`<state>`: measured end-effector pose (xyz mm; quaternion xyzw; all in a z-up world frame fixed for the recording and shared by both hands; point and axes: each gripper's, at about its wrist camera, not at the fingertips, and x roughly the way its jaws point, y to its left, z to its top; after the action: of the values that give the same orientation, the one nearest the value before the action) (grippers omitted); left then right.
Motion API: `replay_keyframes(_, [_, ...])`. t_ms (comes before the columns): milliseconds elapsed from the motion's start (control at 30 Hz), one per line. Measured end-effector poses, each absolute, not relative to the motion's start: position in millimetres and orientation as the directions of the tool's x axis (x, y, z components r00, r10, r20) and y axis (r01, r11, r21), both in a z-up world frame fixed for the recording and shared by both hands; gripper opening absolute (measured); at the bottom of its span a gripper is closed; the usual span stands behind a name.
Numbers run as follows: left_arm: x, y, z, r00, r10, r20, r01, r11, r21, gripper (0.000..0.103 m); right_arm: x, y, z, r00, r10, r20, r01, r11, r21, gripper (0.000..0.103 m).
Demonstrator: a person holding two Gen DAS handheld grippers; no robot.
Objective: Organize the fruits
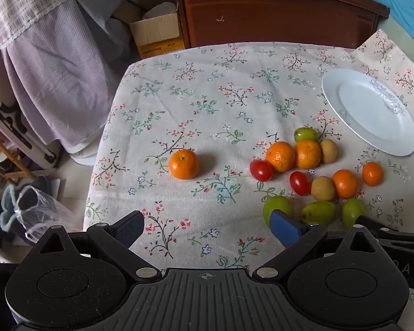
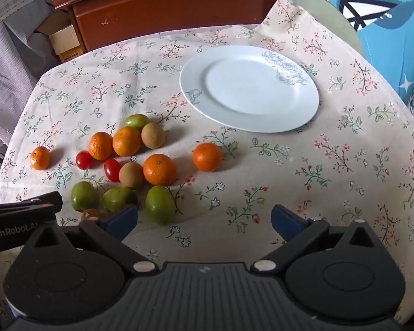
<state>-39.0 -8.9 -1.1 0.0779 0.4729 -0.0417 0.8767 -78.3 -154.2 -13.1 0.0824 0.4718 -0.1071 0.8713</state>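
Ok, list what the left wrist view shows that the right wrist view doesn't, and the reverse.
Left wrist view only: a clear plastic bag on the floor and a lilac cloth.
Right wrist view only: a blue cushion beyond the table.
Both: the empty white plate, the loose fruit, the cardboard box and each open hand-held gripper, left and right.

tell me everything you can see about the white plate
The white plate is round and shallow, glossy like glazed ceramic, with a broad rim and grey line drawings on two parts of that rim. It lies flat and upright on the floral tablecloth, empty, beyond the scattered fruit and apart from it. Nothing but the cloth touches it; neither gripper is near.
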Motion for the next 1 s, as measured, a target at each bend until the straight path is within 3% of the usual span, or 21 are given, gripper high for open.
replay_keyframes(1000, [-42.8,-9.1,-0.8,0.558,0.011,-0.83,0.154,0.981,0.116,0.098,-79.2,-151.9,-9.9,0.562,-0.093,-0.822,0.241,0.969,0.056,0.102])
